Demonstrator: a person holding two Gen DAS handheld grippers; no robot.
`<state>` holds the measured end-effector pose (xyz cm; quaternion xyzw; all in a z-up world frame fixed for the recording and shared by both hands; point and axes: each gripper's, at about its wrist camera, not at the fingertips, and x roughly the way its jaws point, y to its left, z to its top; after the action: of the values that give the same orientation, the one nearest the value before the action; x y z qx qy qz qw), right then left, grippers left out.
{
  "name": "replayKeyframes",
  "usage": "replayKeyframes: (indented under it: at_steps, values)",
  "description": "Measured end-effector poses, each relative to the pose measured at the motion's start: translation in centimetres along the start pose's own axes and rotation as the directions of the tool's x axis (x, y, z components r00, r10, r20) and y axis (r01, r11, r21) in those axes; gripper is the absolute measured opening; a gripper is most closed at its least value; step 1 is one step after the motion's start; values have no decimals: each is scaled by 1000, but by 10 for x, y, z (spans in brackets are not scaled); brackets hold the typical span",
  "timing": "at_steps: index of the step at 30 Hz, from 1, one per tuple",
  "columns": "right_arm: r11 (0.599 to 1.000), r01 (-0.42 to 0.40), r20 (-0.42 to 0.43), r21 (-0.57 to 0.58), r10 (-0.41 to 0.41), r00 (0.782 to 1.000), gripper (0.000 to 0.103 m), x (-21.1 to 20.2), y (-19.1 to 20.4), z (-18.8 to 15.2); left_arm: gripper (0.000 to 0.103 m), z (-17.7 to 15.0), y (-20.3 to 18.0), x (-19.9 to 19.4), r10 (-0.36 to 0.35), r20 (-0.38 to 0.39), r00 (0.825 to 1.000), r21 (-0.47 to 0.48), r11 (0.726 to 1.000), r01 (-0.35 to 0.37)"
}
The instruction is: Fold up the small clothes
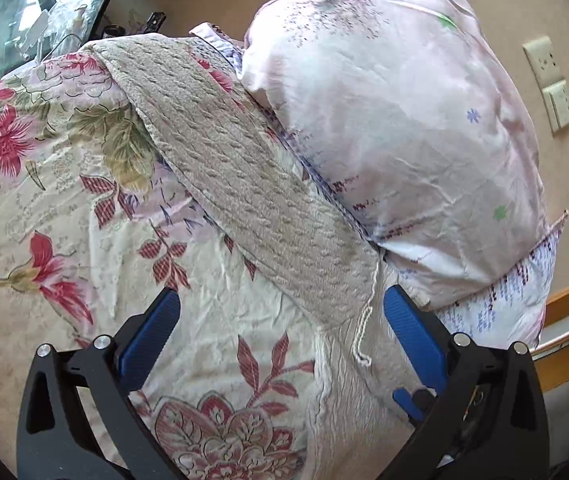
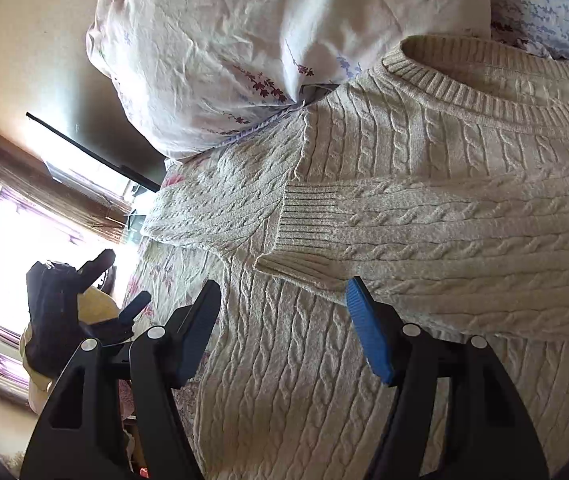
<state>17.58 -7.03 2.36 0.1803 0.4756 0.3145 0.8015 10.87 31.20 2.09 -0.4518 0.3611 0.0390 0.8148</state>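
Each hand-held gripper has two black plastic arms with triangular cut-outs, each arm carrying round silver screw heads near its top. The left hand-held gripper (image 1: 280, 308) has ribbed blue pads (image 1: 414, 332) on its inner faces. The right hand-held gripper (image 2: 282, 300) has the same ribbed blue pads (image 2: 368, 336), bright on one side and shadowed on the other.

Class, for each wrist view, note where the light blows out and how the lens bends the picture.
Right wrist view: window blown out white, sweater evenly lit. Left wrist view: soft daylight, pillow bright but detailed. Both: fisheye curvature, dark corners.
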Motion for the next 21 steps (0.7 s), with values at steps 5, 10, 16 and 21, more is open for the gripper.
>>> replayKeyframes:
  at_steps: [5,10,16,21]
  values:
    - [999,47,31,-12,-46,998,76,-53,-21,-32,74,39,32,26,1,9,1000,-193,981,1]
    - [996,77,-7,35,-77,997,76,-64,-37,-53,42,53,54,37,9,44,999,-310,951,6]
    - [995,99,2,18,-99,995,76,-69,-35,-58,28,70,78,37,5,127,992,-426,904,50]
    - [993,113,-2,35,-113,994,76,-78,-45,-66,7,77,71,39,-27,140,990,-419,904,84]
